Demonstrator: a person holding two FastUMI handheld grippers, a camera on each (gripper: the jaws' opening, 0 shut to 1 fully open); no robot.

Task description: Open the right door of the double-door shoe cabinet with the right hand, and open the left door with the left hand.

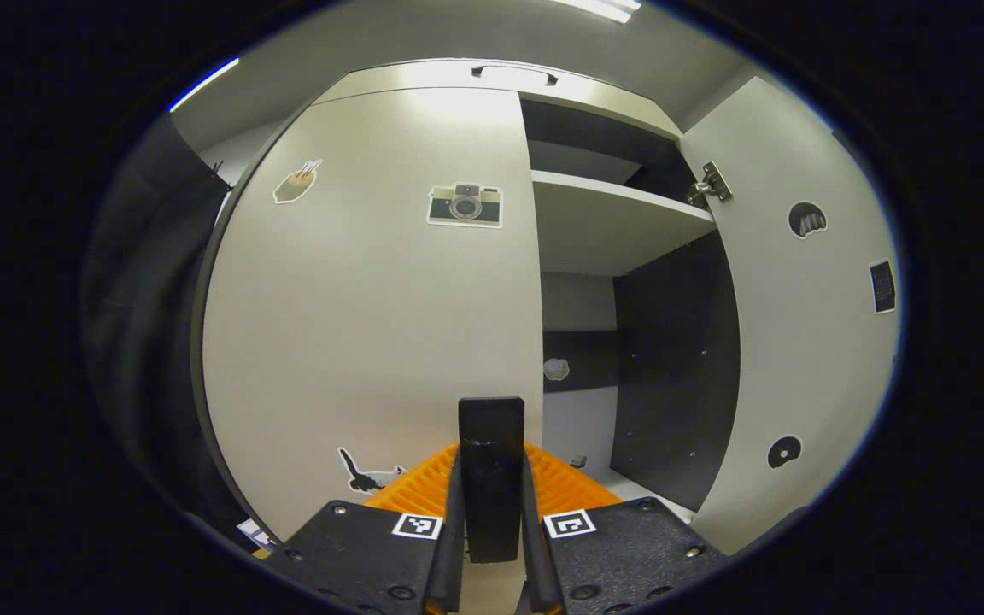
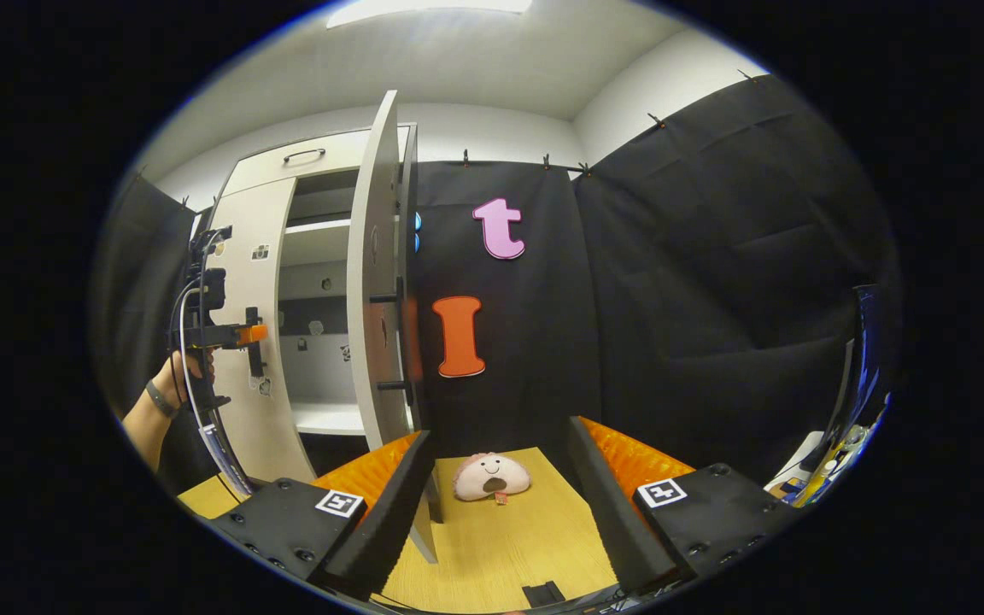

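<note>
Room: black cloth walls [image 2: 714,282] surround a pale wooden floor [image 2: 500,547], with a pink stuffed toy [image 2: 492,476] lying on it beyond the right claw.
Cabinet: the tall white double-door shoe cabinet [image 2: 287,166] stands far left in the right gripper view; a white shelf [image 1: 612,226] and dark inner panels show through its open half.
Right door: the white right door [image 2: 377,299] already stands swung wide, edge-on to the right claw.
Left door: the white left door [image 1: 372,325], dotted with stickers, is not yet open.
Left claw: your left claw [image 1: 490,478] is closed on the left door's black bar handle [image 1: 490,461], near the door's inner edge.
Right claw: your right claw [image 2: 500,487] hangs open, gripping nothing, just beside the open door.
Step in hand: pulling the left door open, I judge.
Doing it well: keep the grip firm, pull along the hinge's arc toward you and outward to the left; don't tug straight back, or the handle may slip out.
</note>
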